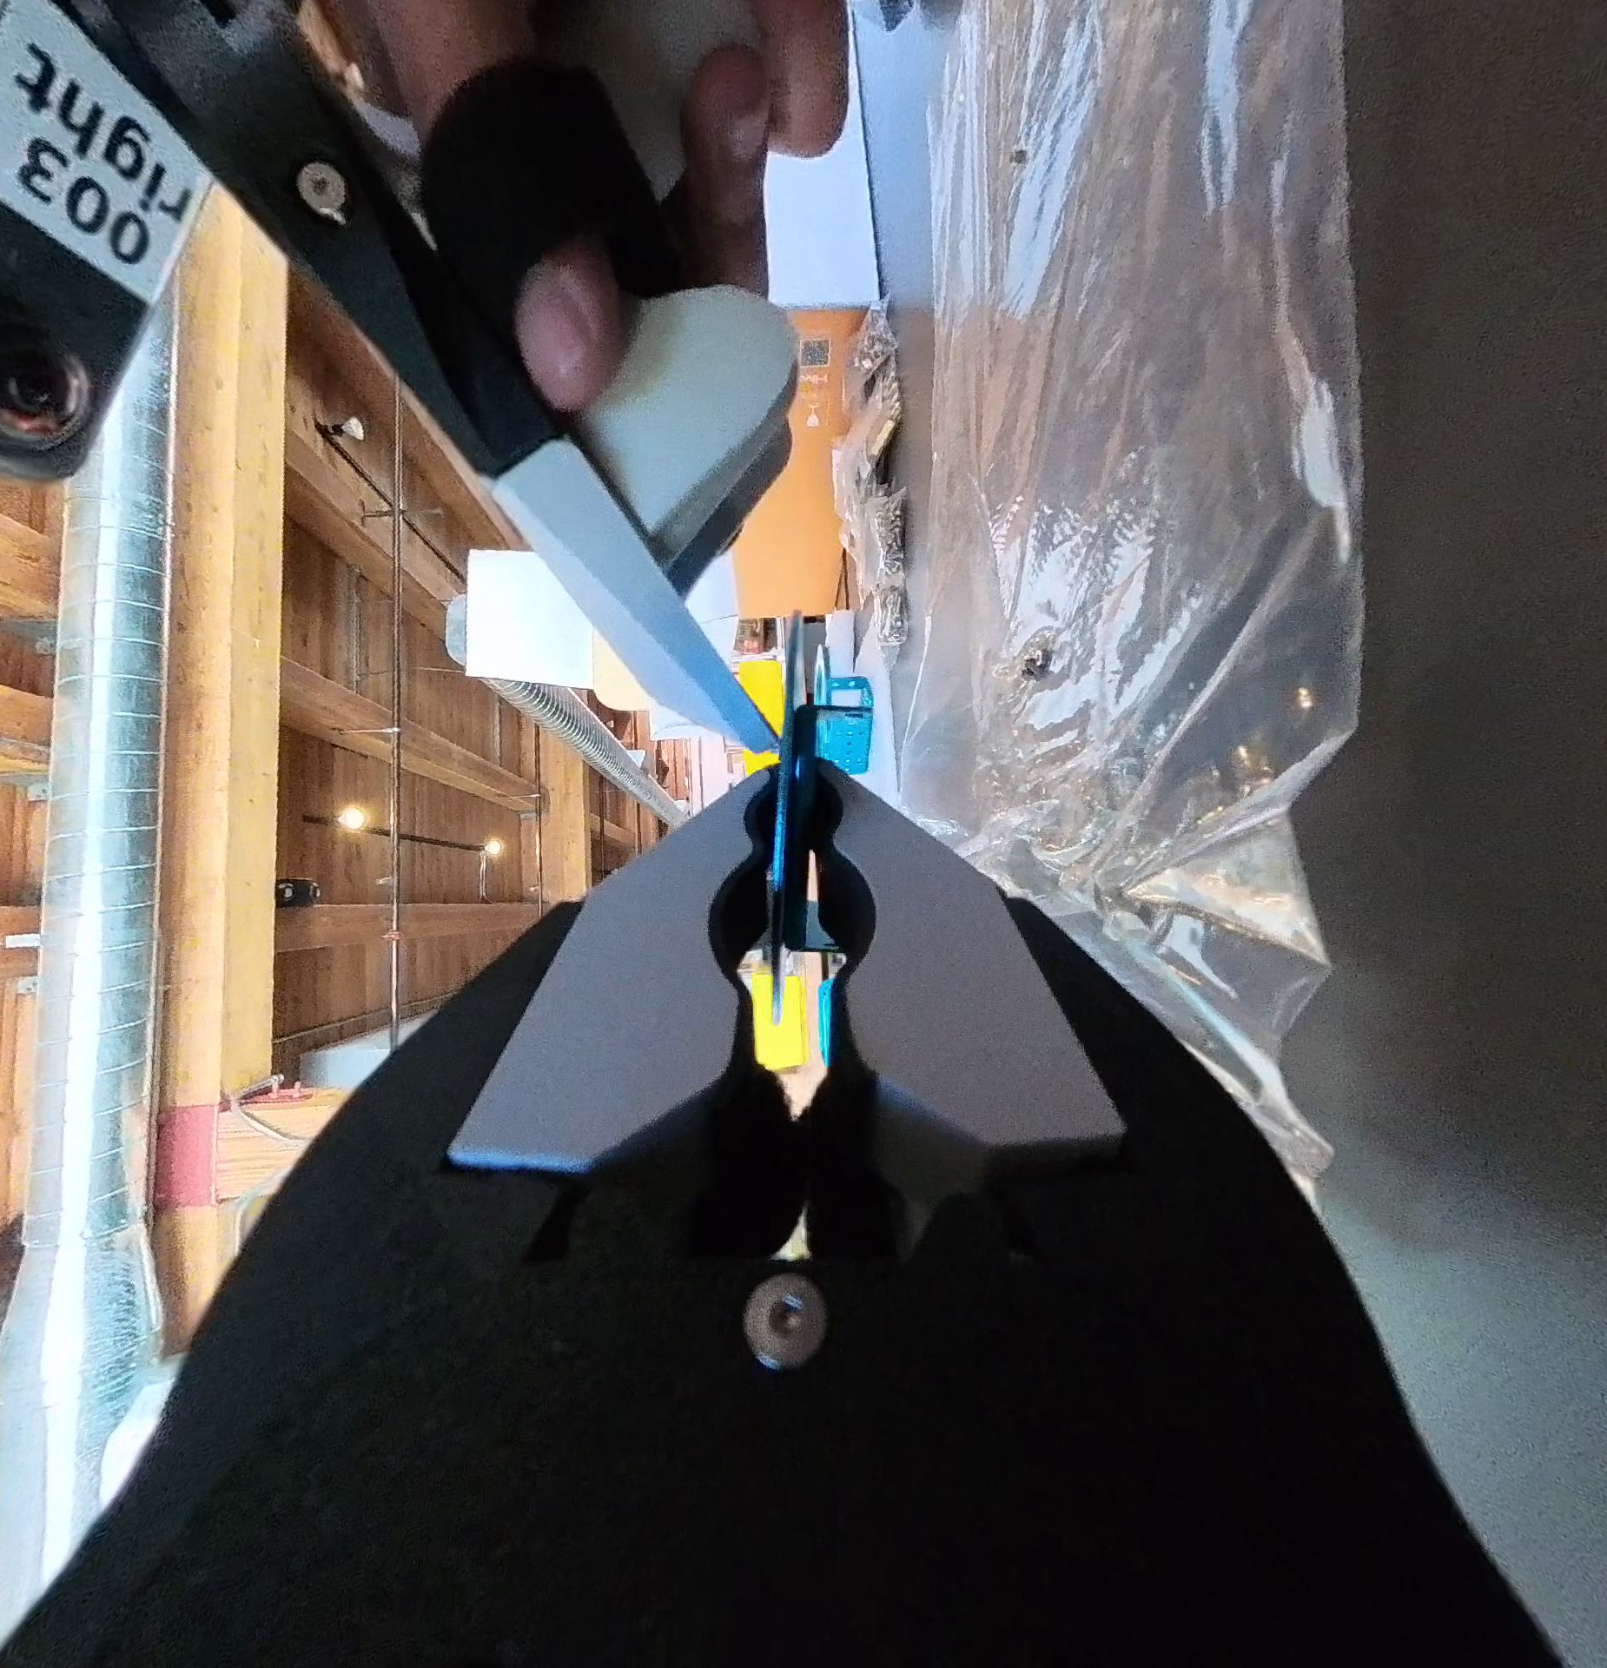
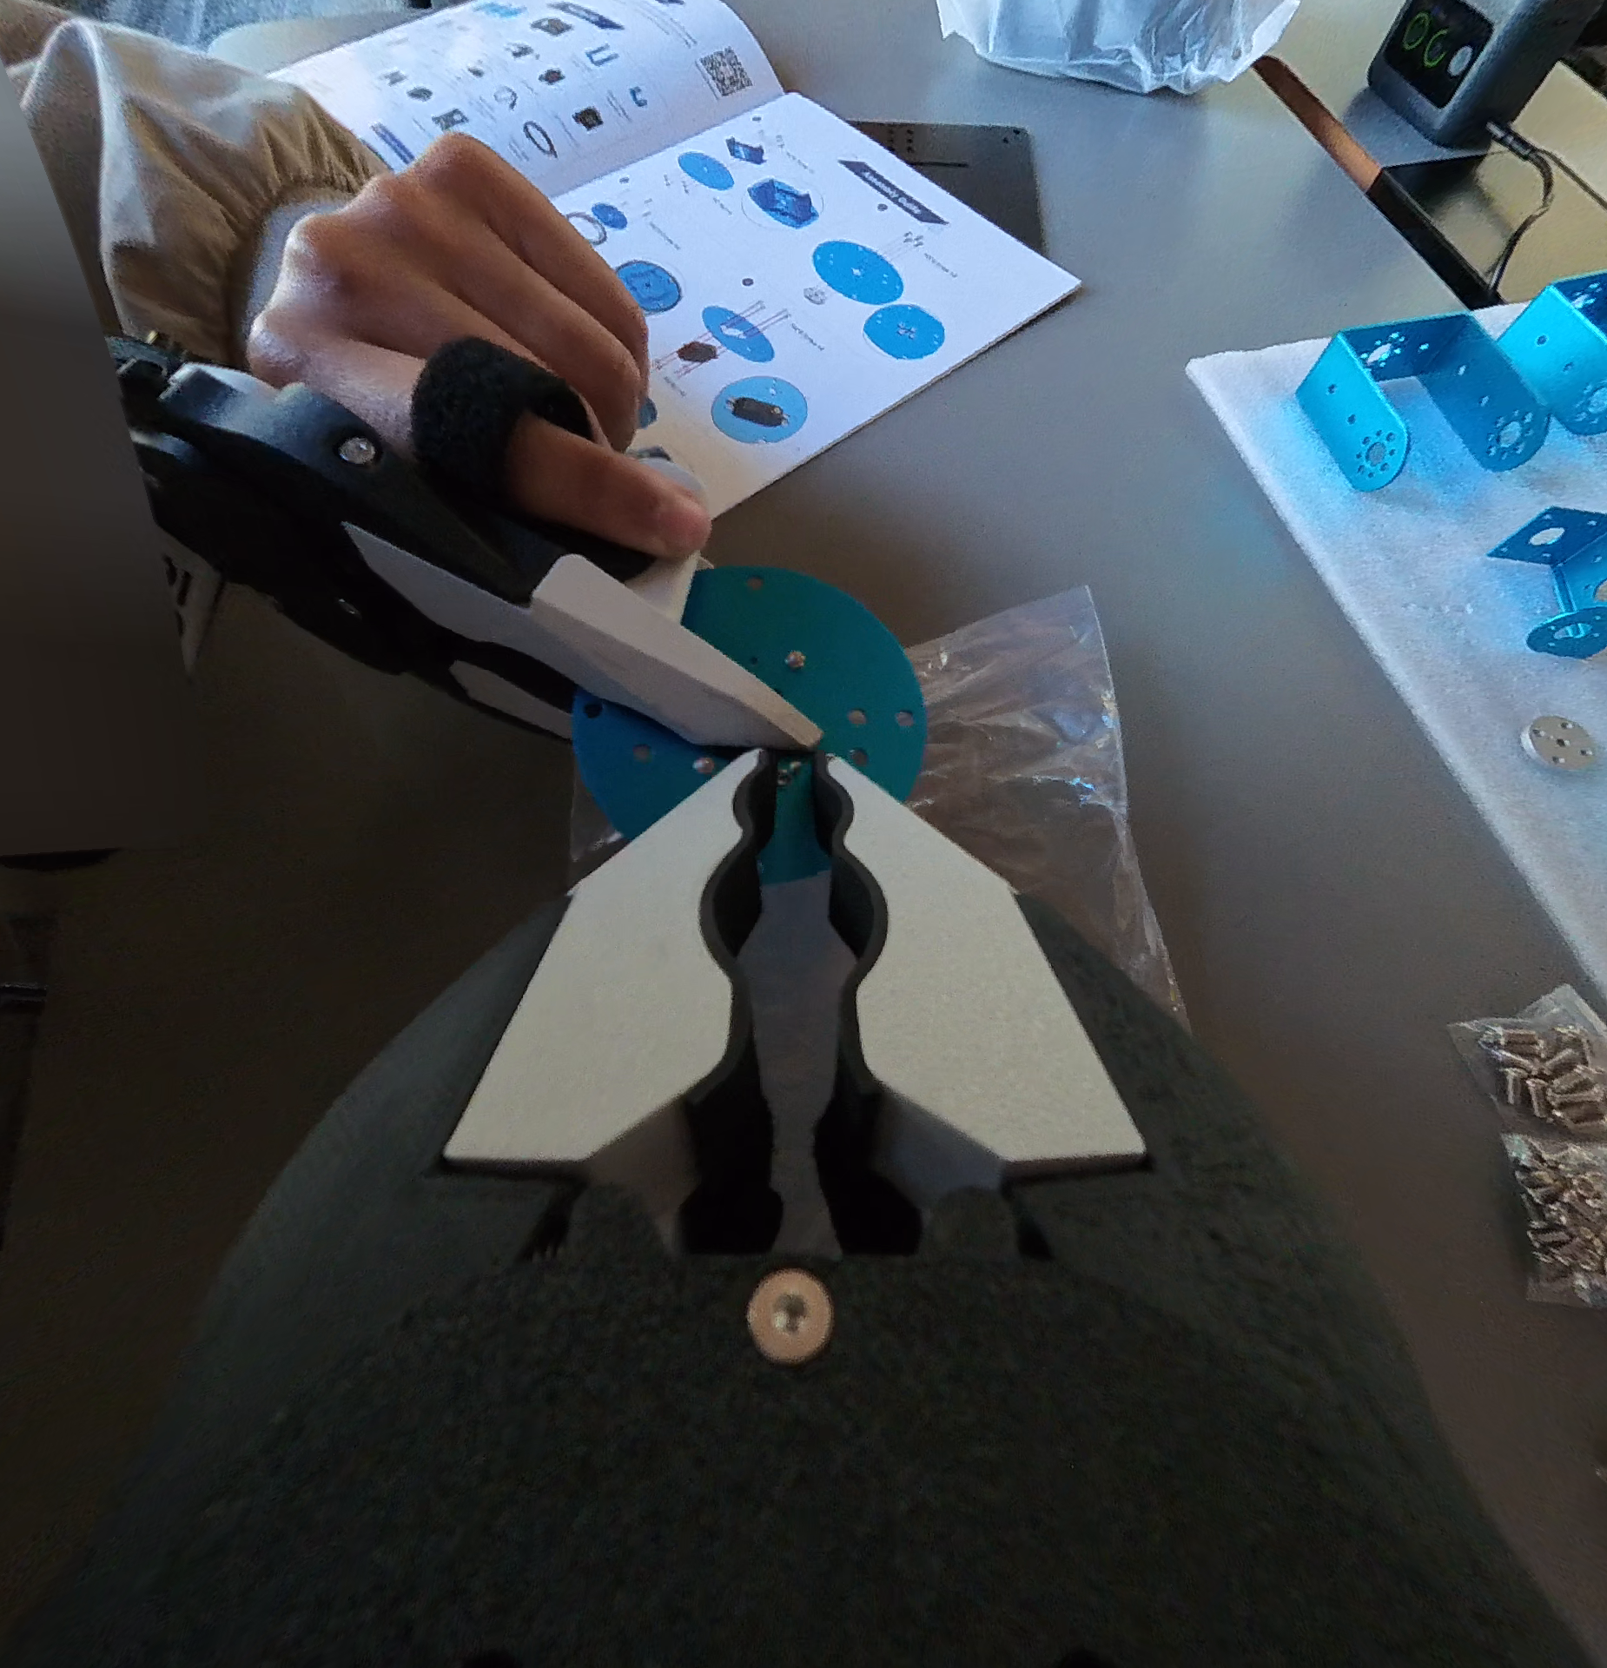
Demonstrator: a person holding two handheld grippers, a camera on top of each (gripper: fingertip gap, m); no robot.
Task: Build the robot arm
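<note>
My left gripper (image 1: 795, 785) is shut on a round blue metal disc (image 1: 786, 857), seen edge-on between its fingers. In the right wrist view the disc (image 2: 818, 650) is held tilted above the grey table, with several holes and small screws in it; the left gripper (image 2: 804, 736) reaches in from the left, held by a hand. My right gripper (image 2: 789, 760) has its tips against the disc face, jaws nearly closed on a small silvery screw (image 2: 789, 772). In the left wrist view the right gripper (image 1: 764, 740) comes from the upper left and touches the disc.
An open instruction booklet (image 2: 782, 271) lies behind the disc. A clear plastic bag (image 2: 1034, 767) lies under it. A white foam sheet (image 2: 1323, 505) at right carries blue brackets (image 2: 1432, 397) and a silver hub (image 2: 1558, 749). Bags of screws (image 2: 1558, 1083) lie near right.
</note>
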